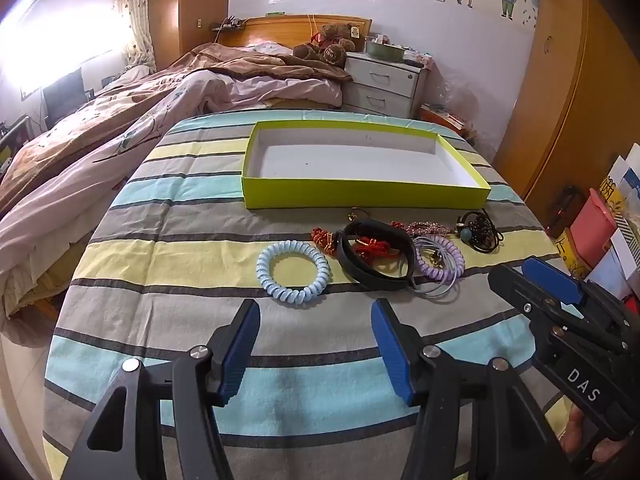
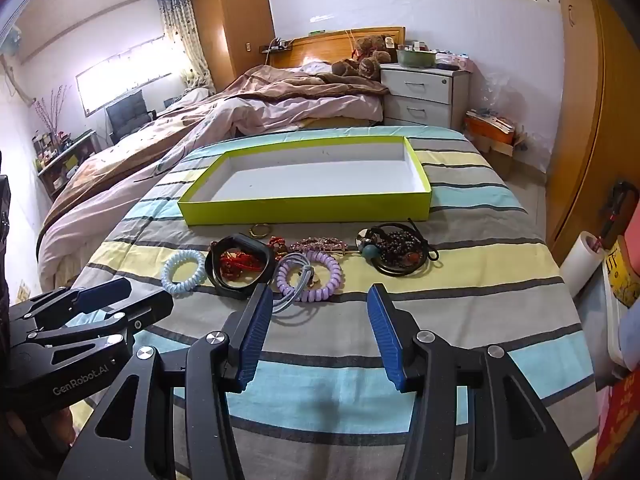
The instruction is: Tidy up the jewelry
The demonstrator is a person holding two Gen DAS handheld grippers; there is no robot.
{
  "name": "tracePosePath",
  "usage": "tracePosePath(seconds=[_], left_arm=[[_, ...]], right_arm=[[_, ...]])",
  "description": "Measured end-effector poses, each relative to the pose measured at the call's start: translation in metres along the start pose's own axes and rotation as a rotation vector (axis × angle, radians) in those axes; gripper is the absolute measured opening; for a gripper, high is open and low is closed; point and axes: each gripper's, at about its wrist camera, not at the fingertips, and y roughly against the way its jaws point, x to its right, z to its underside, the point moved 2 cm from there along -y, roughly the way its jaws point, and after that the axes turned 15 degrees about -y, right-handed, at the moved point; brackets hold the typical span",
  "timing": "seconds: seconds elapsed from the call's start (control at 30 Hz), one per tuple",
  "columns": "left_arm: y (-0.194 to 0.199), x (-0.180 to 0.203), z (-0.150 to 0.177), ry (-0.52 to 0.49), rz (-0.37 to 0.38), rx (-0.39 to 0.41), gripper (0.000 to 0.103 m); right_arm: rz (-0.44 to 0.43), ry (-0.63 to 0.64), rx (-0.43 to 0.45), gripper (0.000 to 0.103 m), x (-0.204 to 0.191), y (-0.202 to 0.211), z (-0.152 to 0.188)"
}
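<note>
A lime-green box [image 1: 360, 196] [image 2: 304, 210] with a white inside lies empty on the striped cloth. In front of it lies a row of jewelry: a pale blue spiral hair tie [image 1: 294, 270] [image 2: 184, 271], a black band [image 1: 374, 252] [image 2: 240, 264] over red cord, a purple spiral tie [image 1: 438, 260] [image 2: 310, 274], a pink beaded clip [image 2: 318, 245], and a dark bead bracelet [image 1: 480, 230] [image 2: 396, 250]. My left gripper [image 1: 316, 320] is open and empty, just short of the blue tie. My right gripper [image 2: 320, 304] is open and empty, just short of the purple tie.
The striped cloth covers a table [image 1: 200, 320] whose edges curve away on both sides. A bed with rumpled bedding [image 1: 140, 120] lies to the left and behind. A white nightstand [image 1: 384, 80] stands behind. Boxes and bags [image 1: 600, 220] crowd the right side.
</note>
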Motion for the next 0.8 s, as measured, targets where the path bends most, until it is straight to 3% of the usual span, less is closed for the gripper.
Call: tracePosePath(seconds=[0.8], left_arm=[[0.0086,0.0016,-0.0048,-0.005,-0.029,0.002,0.057]], right_arm=[[0.03,-0.001,-0.002,0.05,0.0008,0.0014,-0.0013]])
